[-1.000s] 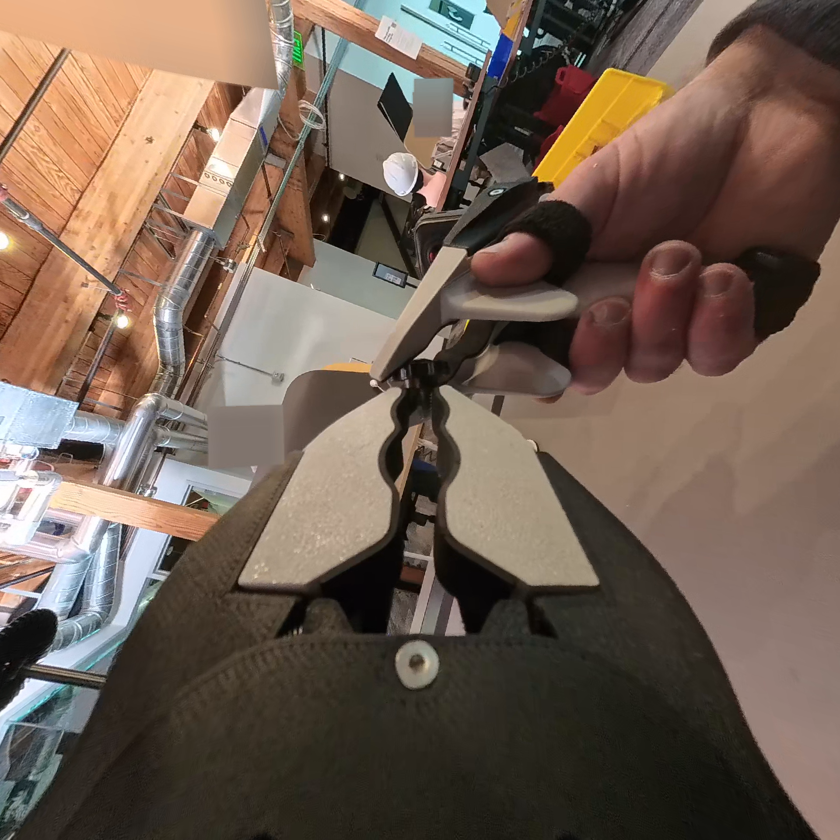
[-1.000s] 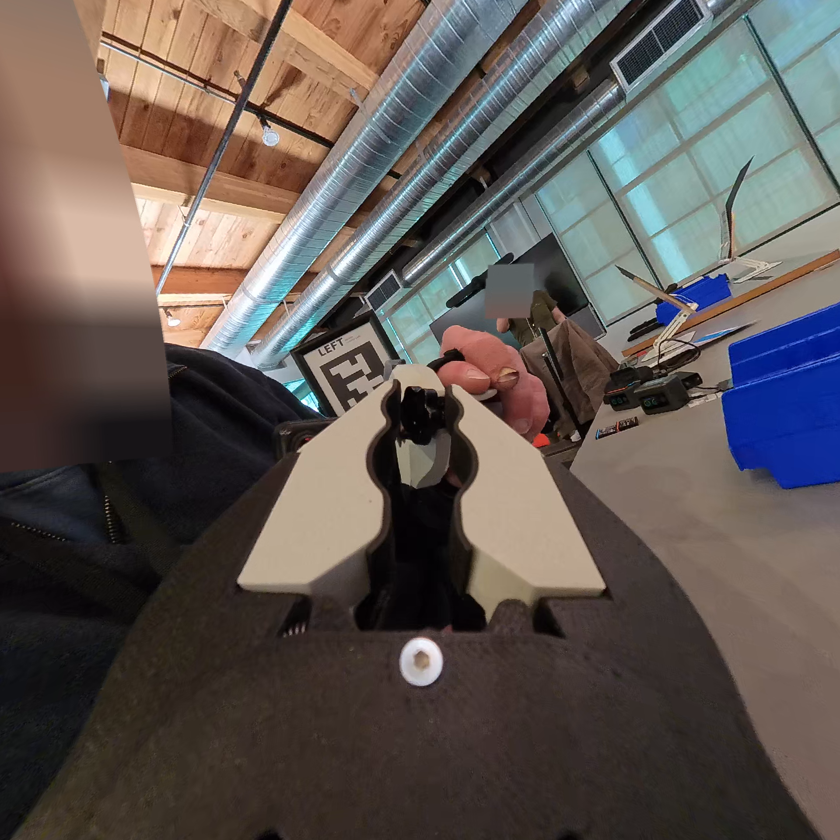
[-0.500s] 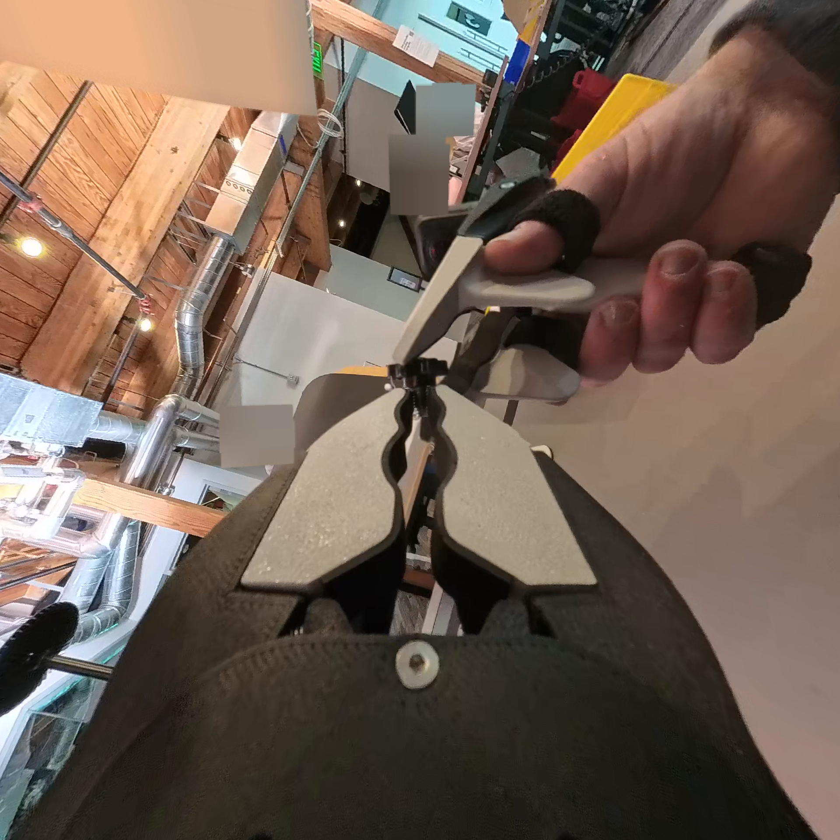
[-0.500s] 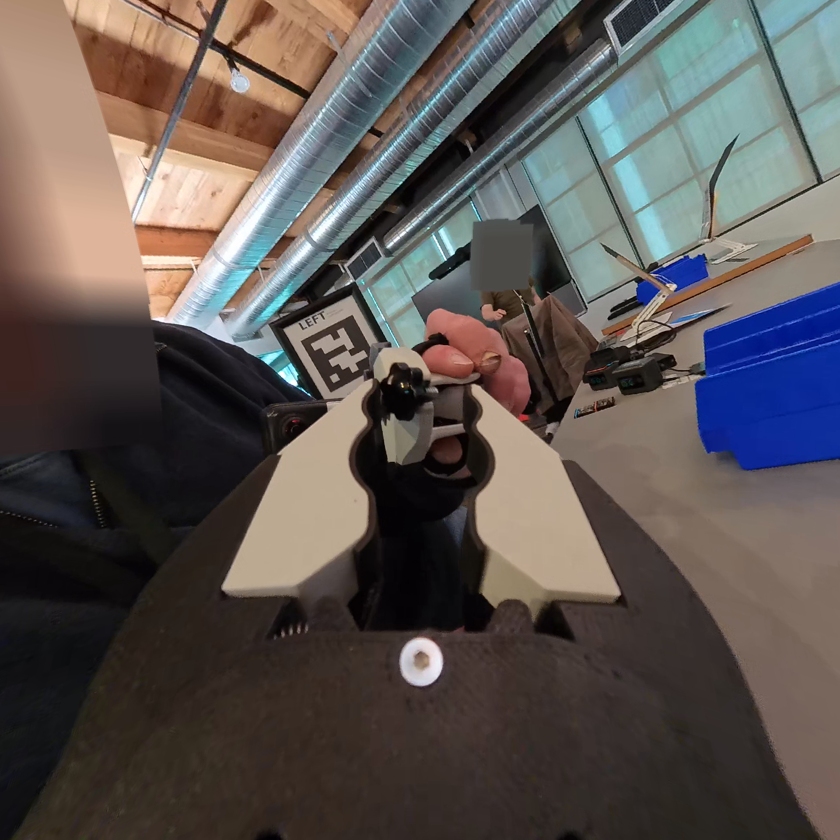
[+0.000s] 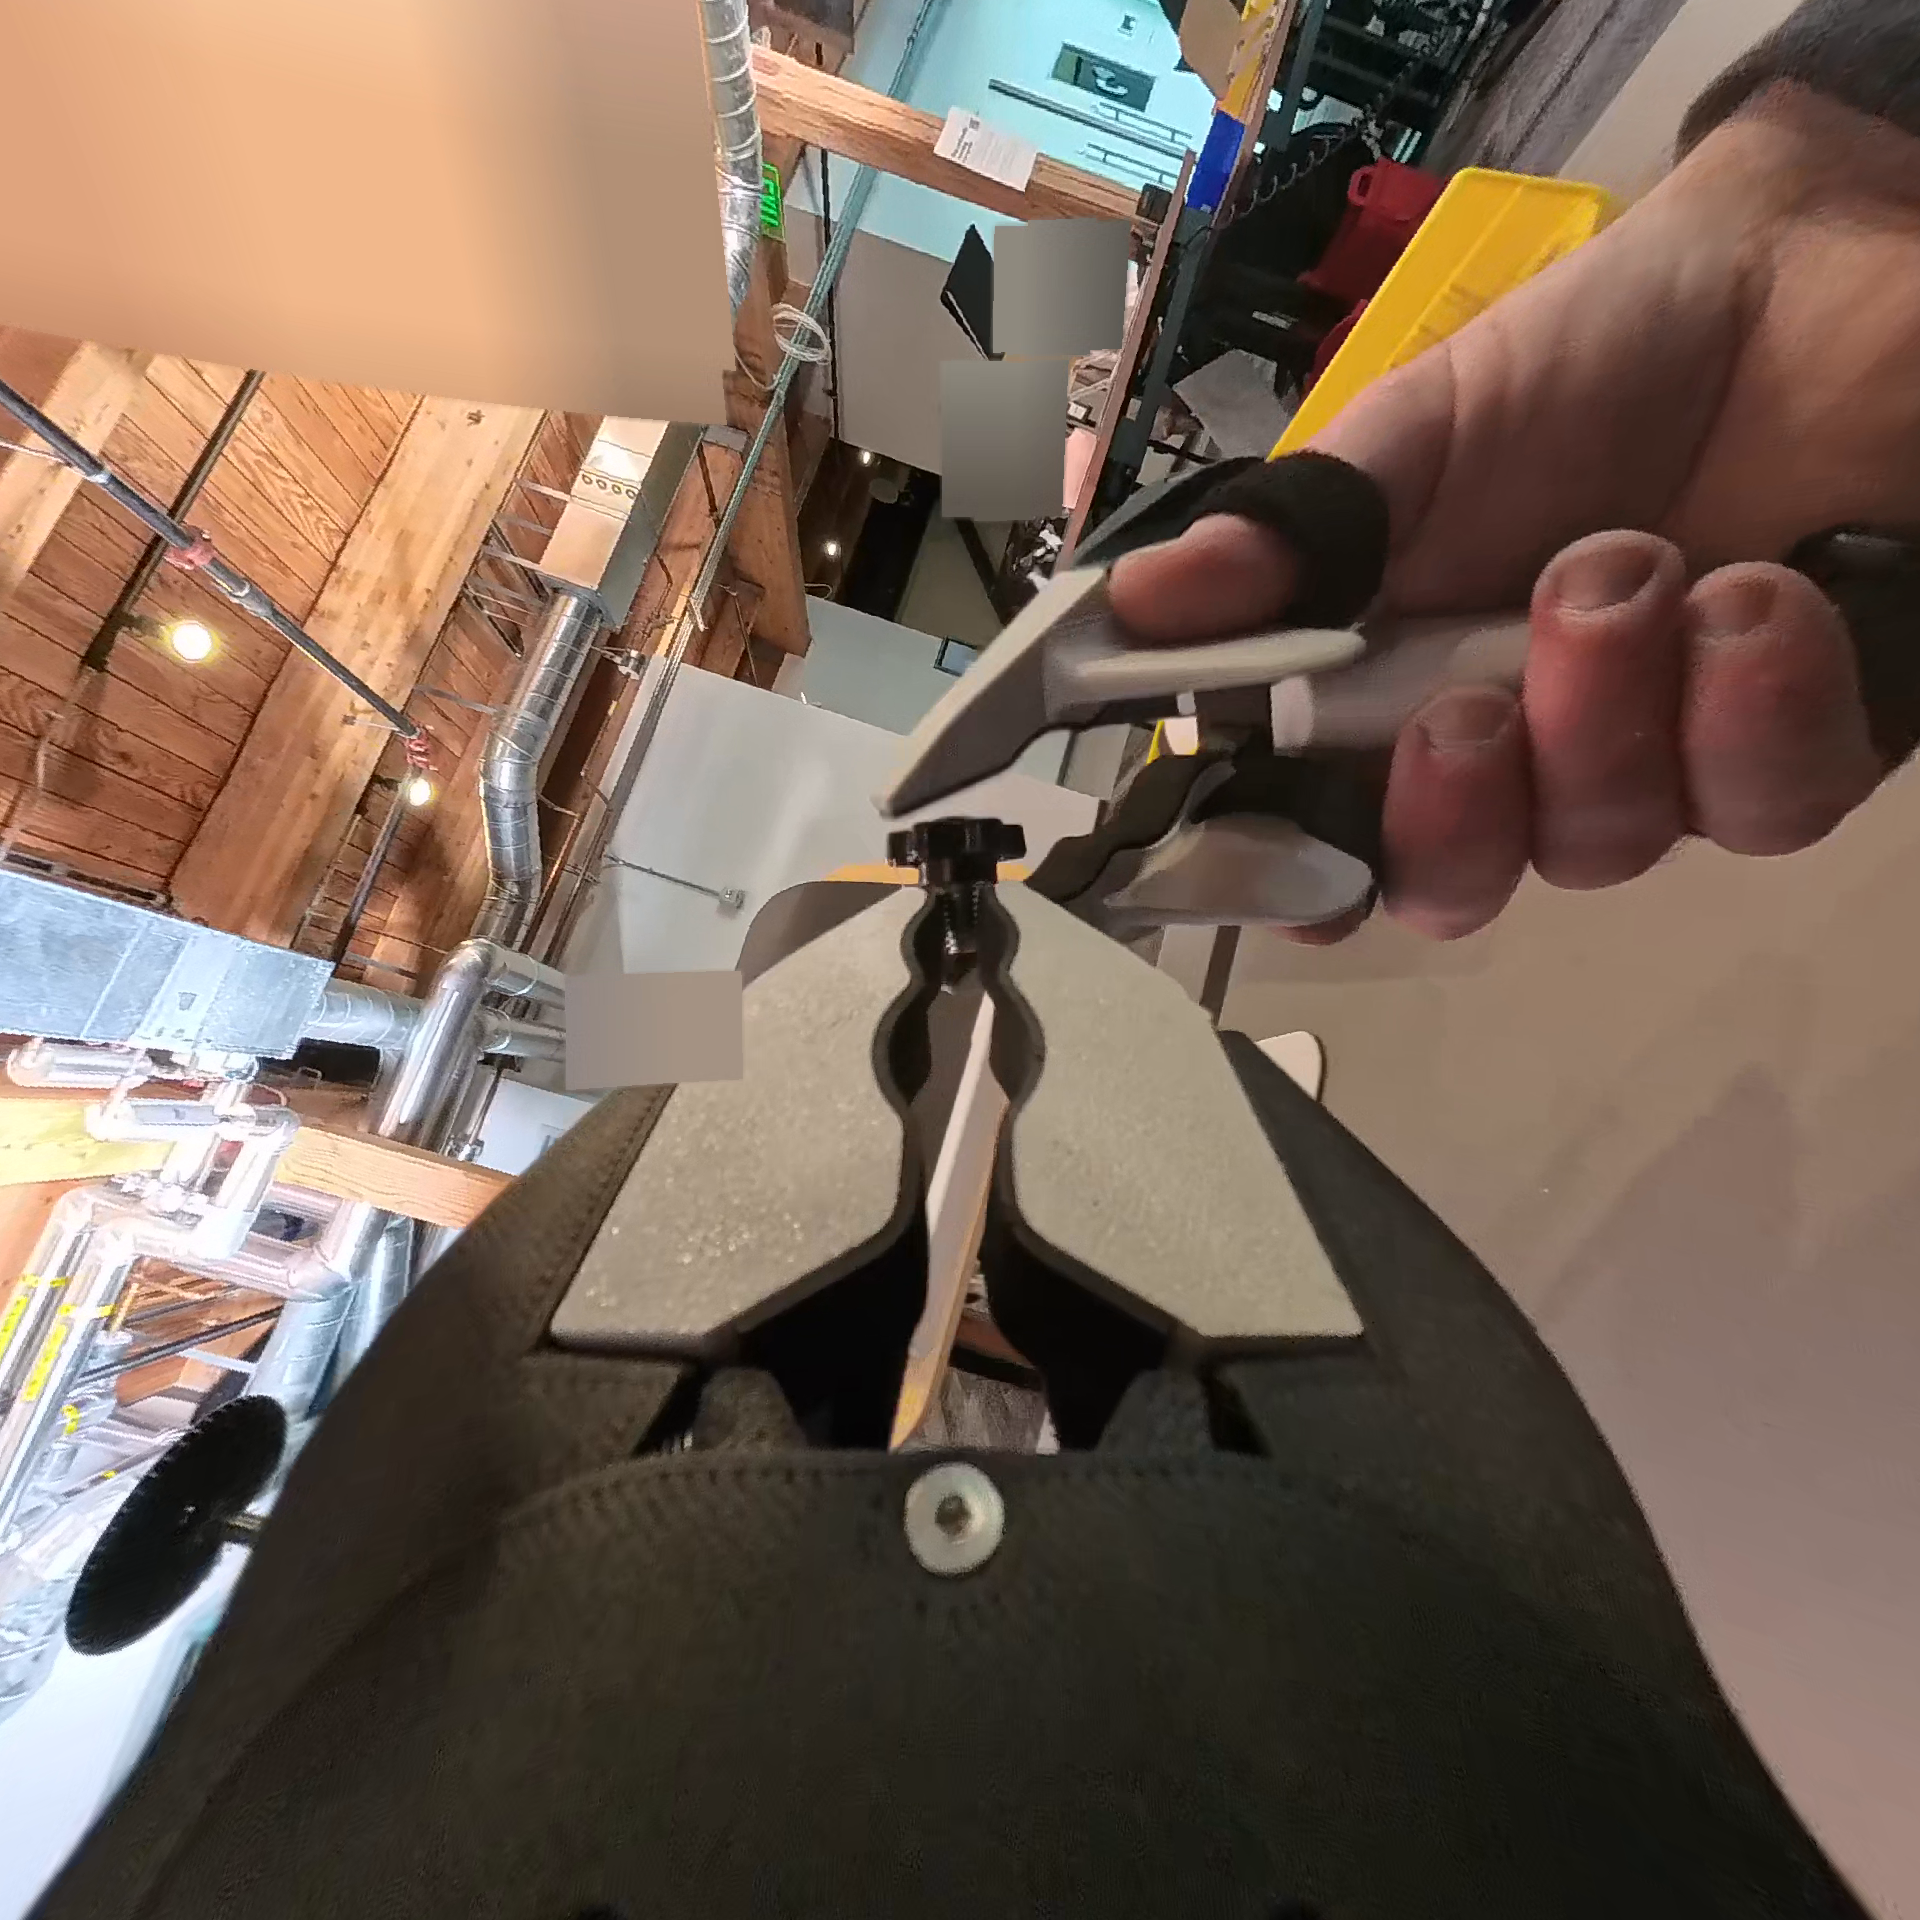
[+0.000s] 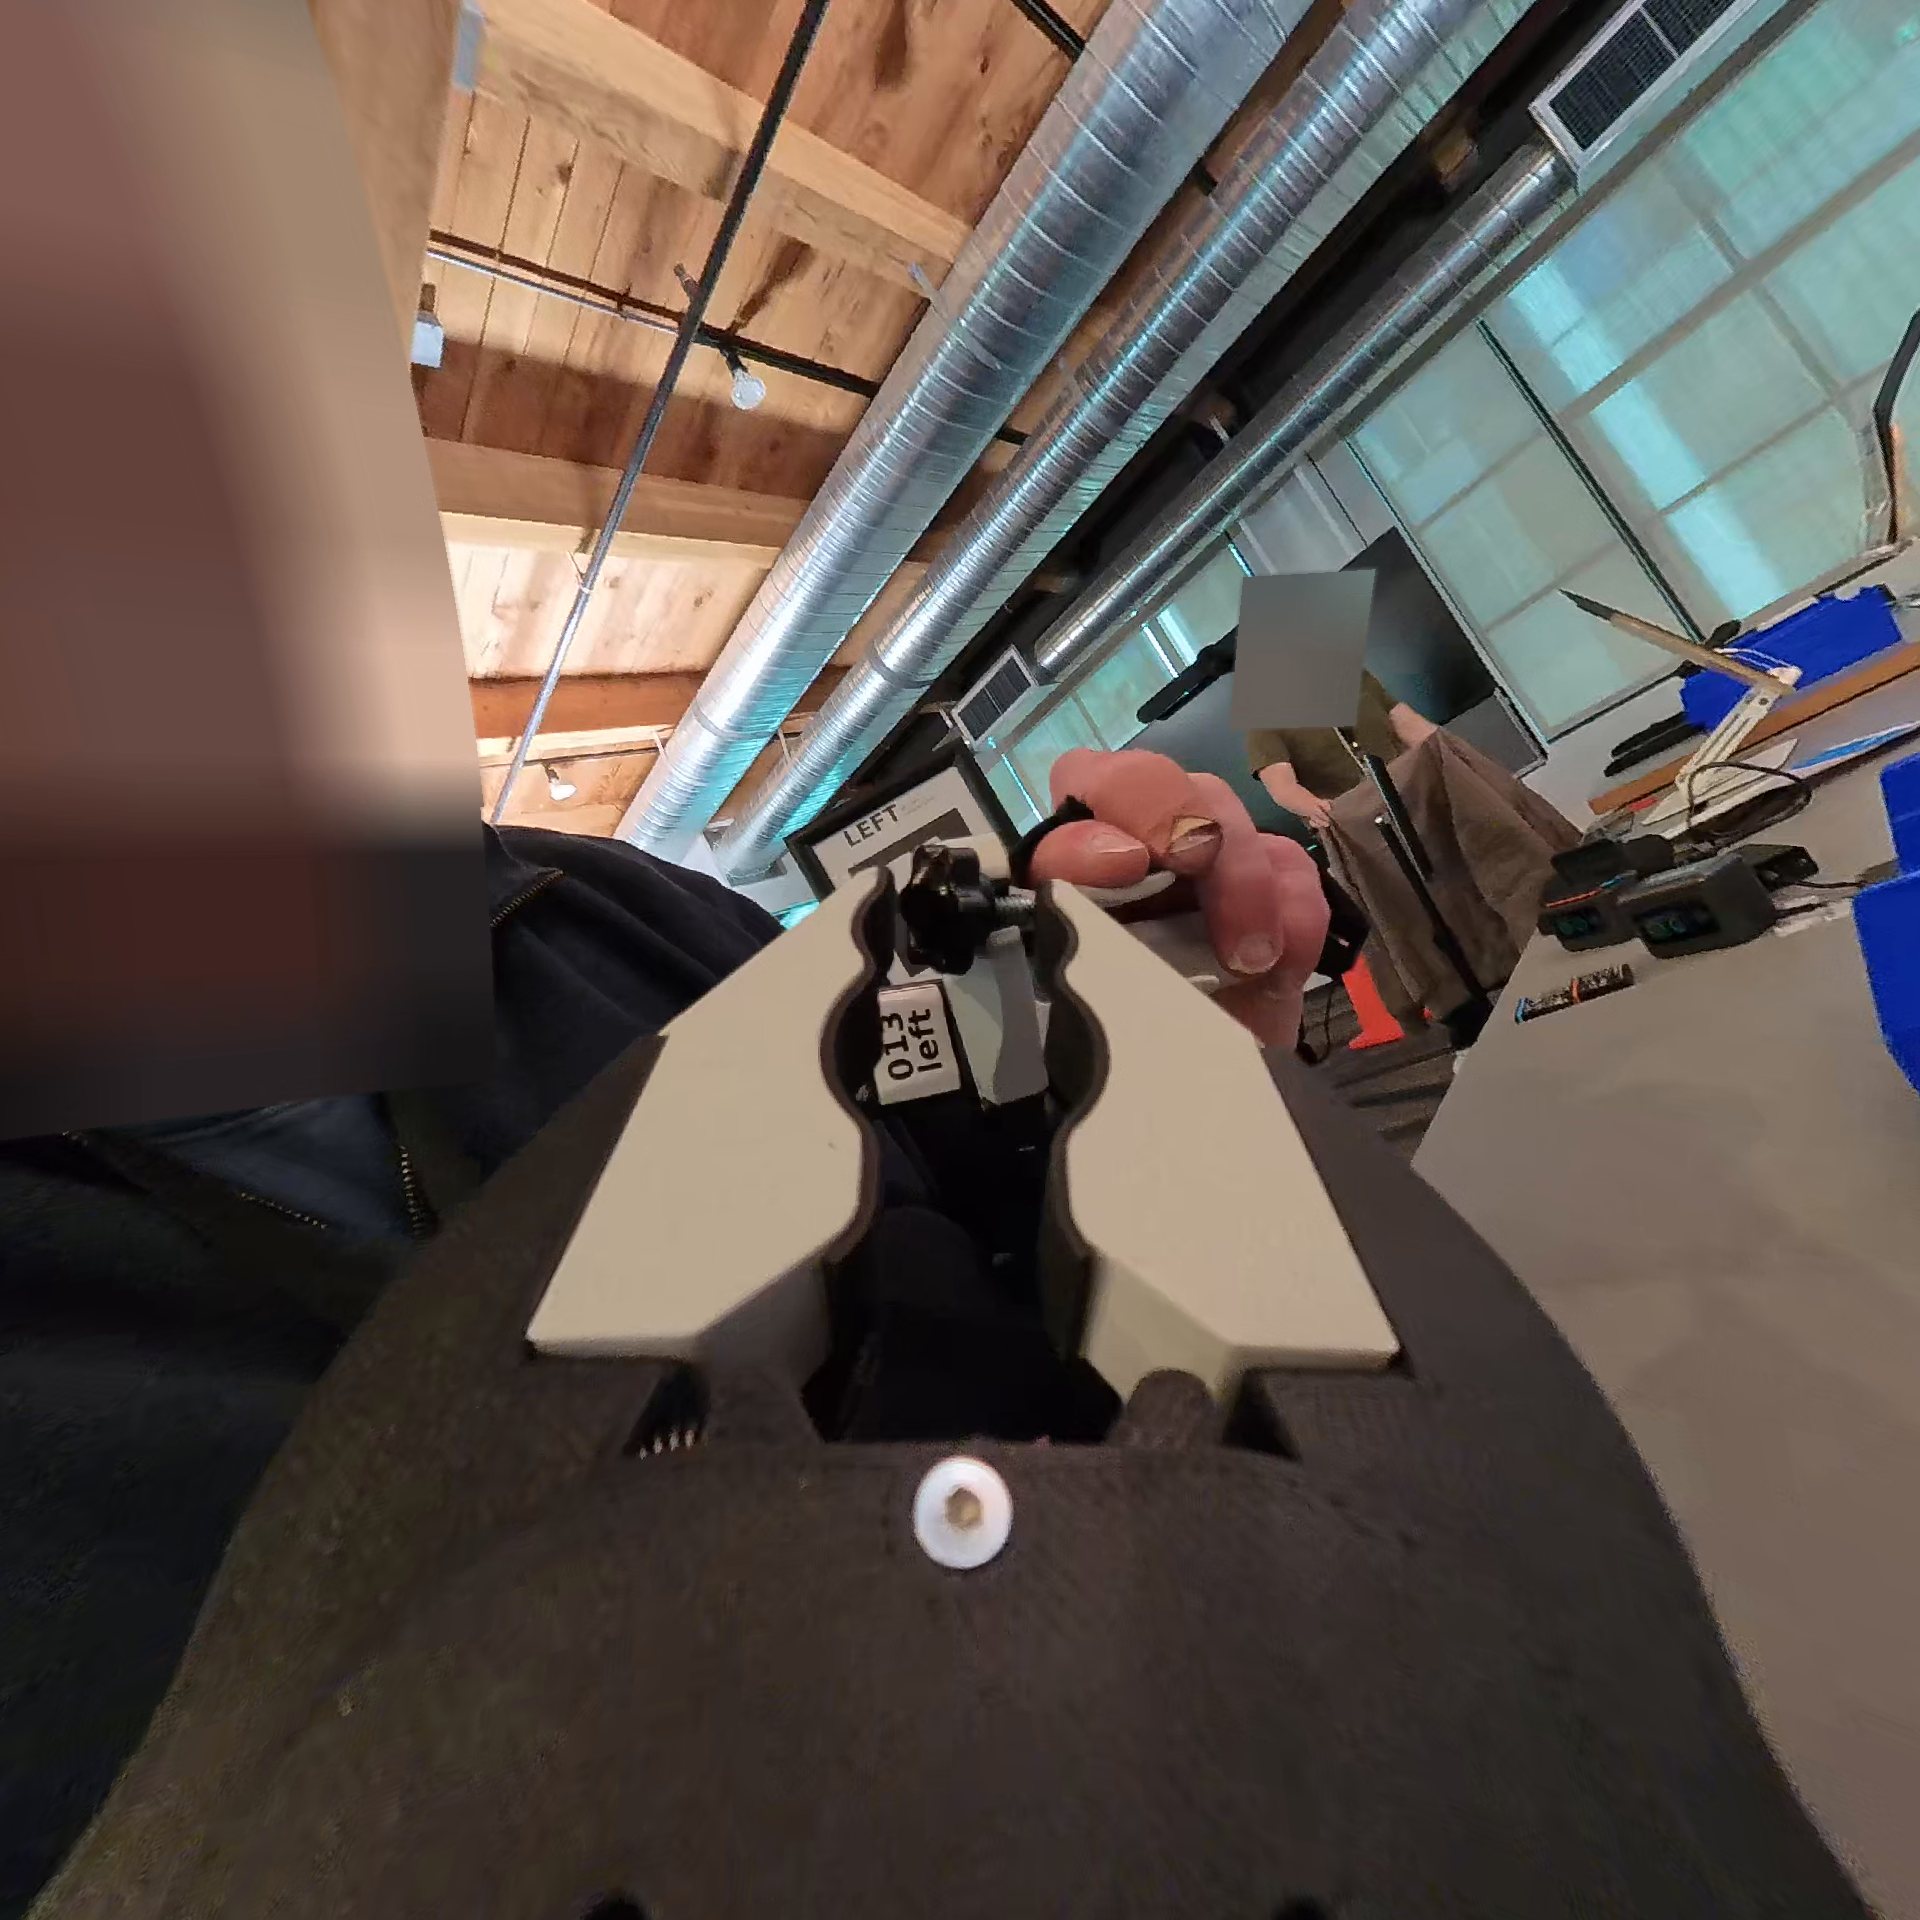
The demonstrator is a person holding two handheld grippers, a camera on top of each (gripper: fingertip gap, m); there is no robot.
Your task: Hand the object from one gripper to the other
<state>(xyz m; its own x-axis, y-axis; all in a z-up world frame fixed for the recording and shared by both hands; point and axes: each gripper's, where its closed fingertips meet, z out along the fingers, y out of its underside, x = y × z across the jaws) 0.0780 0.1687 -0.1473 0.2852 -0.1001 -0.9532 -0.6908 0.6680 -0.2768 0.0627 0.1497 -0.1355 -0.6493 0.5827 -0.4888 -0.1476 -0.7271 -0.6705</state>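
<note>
The black star-knob screw [image 5: 956,847] is clamped by its threaded shank between the tips of the left gripper [image 5: 958,961], with the knob head standing proud of the tips. In the right wrist view the same knob screw [image 6: 940,909] is seen across the front of the right gripper [image 6: 966,914], whose fingers are spread and are not closed on it. In the left wrist view the right gripper [image 5: 966,842] is shown with its fingers apart, one on either side of the knob head and clear of it; the hand [image 5: 1558,582] operating it is visible behind.

Progress is judged as follows: the transfer of the grip appears complete, since the part is held by the left gripper alone. Only the separation of the two tools appears to remain.

Compared with the frame one second ago, the right gripper's fingers, then closed on the knob, have been opened. The left gripper's fingers, then standing slightly apart around the shank, have been closed on it. Half a second ago the opening had already begun.
</note>
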